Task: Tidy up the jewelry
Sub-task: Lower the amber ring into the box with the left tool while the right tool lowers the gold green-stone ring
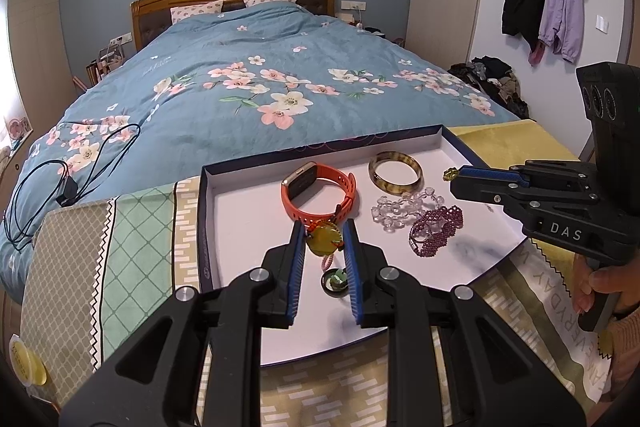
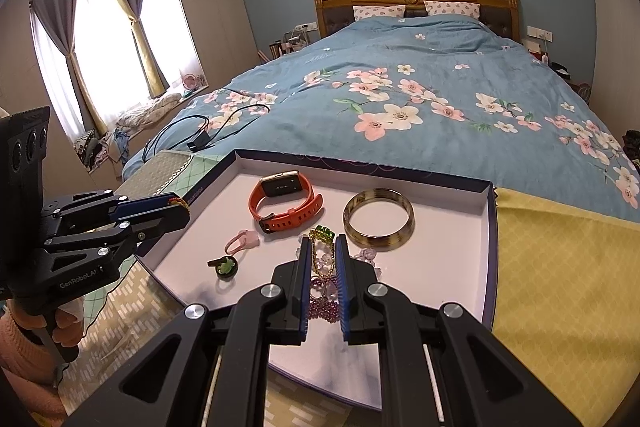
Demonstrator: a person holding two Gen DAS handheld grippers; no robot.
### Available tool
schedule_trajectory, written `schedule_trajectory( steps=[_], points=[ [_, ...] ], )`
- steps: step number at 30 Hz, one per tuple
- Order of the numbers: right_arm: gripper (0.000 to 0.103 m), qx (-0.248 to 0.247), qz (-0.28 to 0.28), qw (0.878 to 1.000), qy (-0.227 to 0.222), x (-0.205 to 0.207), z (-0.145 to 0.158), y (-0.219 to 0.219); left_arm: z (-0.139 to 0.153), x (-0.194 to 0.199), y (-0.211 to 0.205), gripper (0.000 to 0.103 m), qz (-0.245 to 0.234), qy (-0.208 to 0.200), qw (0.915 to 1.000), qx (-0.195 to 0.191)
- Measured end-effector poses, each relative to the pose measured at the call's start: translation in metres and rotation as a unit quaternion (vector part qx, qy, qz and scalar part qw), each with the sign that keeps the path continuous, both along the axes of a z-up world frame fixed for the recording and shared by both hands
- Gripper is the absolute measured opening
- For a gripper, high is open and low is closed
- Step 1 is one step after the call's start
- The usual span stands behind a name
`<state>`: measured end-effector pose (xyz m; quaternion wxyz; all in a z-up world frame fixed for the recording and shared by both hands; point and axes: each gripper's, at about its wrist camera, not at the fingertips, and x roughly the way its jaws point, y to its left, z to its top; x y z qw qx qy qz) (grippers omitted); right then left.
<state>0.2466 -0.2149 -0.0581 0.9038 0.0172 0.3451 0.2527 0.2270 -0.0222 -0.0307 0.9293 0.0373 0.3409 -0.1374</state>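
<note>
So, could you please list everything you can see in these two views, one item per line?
Tray: one, white inside, dark rim, on patterned cloths at the bed's foot.
Watch: one, orange strap, tray's far side.
Bangle: one, brown mottled, right of watch.
Clear bead bracelet: one, tray.
Purple bead bracelet: one, beside it.
Pink charm: one, tray.
Green ring: one, dark band, tray.
Bed: one, blue floral quilt.
Cable: one, black, on quilt.
Left gripper: jaws on a yellow pendant.
Right gripper: jaws on a gold chain.
</note>
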Motion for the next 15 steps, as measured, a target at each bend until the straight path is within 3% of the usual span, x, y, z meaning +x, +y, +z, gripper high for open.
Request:
schedule_trajectory(
  steps=[15],
  points=[
    [0.010,-0.009,-0.006,1.000,0.014,0.012,-0.008,0.004,-0.006,0.009,0.000,0.020,0.008,0.011,0.9999,0.001]
  ],
)
